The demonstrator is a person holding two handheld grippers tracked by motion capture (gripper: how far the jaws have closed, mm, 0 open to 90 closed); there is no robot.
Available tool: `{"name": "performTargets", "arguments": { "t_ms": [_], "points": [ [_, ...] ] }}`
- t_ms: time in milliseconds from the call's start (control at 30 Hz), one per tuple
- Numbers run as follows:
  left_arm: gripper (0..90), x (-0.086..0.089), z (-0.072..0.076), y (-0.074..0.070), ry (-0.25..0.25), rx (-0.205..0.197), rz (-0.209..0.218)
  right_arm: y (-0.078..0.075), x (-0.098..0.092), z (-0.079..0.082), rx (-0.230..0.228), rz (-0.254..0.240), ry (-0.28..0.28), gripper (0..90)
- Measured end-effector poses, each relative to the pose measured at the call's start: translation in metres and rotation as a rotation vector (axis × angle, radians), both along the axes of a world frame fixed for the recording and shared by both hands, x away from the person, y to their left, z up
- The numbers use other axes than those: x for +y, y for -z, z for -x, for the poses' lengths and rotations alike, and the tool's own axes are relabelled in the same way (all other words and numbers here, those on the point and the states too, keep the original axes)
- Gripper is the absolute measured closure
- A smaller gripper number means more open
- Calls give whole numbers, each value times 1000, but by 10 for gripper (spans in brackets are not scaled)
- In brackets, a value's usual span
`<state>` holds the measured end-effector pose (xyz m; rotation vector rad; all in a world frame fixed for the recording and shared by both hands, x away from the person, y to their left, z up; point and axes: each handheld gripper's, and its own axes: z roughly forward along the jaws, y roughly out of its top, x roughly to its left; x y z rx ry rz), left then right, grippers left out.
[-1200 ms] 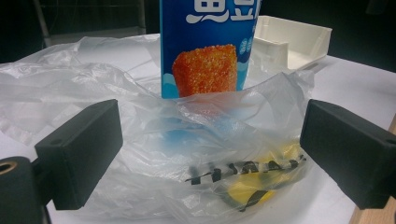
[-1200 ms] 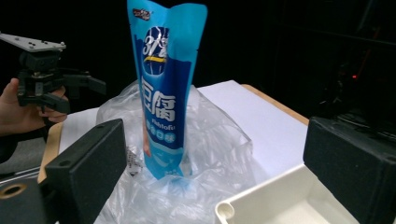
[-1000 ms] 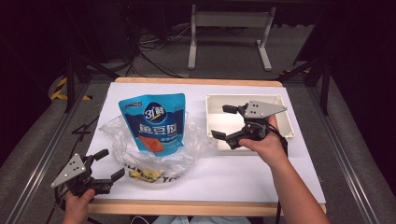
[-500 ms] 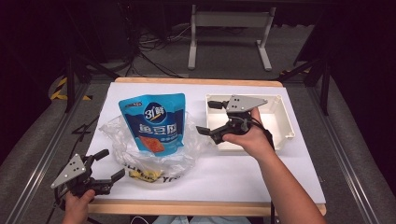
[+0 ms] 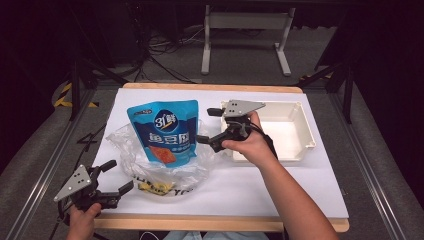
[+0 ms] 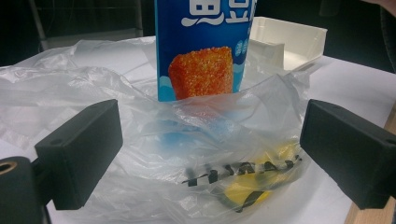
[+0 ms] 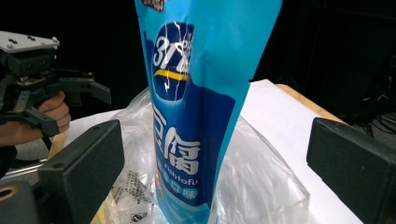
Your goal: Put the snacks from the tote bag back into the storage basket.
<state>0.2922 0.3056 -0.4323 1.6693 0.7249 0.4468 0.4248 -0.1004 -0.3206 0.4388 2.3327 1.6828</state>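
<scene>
Right fingers [image 5: 206,126]: spread wide, holding nothing; in the right gripper view the blue pouch stands between them, apart from both.
Left fingers [image 5: 113,177]: spread wide and empty at the bench's near left corner, aimed at the clear plastic bag.
Blue pouch [image 5: 165,131]: upright on the bench left of centre, its foot down inside the bag, an orange square printed on its front [image 6: 201,70].
Clear plastic bag [image 5: 165,167]: crumpled around the pouch's base, with yellow-and-black packets [image 6: 247,186] inside near the front edge.
White tray [image 5: 295,131]: on the bench's right half, just behind the right hand [image 5: 250,145].
Bench [image 5: 280,185]: white top with a wooden front edge.
</scene>
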Motion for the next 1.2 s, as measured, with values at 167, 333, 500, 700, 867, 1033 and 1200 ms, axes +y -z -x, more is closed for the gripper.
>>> {"name": "performTargets", "arguments": {
  "t_ms": [167,333,500,700,867,1033,1200],
  "points": [
    [65,1,0,0,1,1,1,12,12,-10,3,-6,-28,46],
    [66,1,0,0,2,4,-6,17,20,-13,-9,-13,-39,48],
    [65,2,0,-1,-4,0,-1,26,32,-15,-5,-9,-73,48],
    [65,1,0,0,-4,-3,10,39,45,-16,-27,42,-68,65],
    [65,2,0,0,-3,-5,12,48,52,-18,-50,58,-68,68],
    [65,2,0,0,-1,0,4,57,54,-20,-49,55,-68,70],
    [65,2,0,0,-4,3,8,63,59,-18,-39,37,-104,69]
  ]
}}
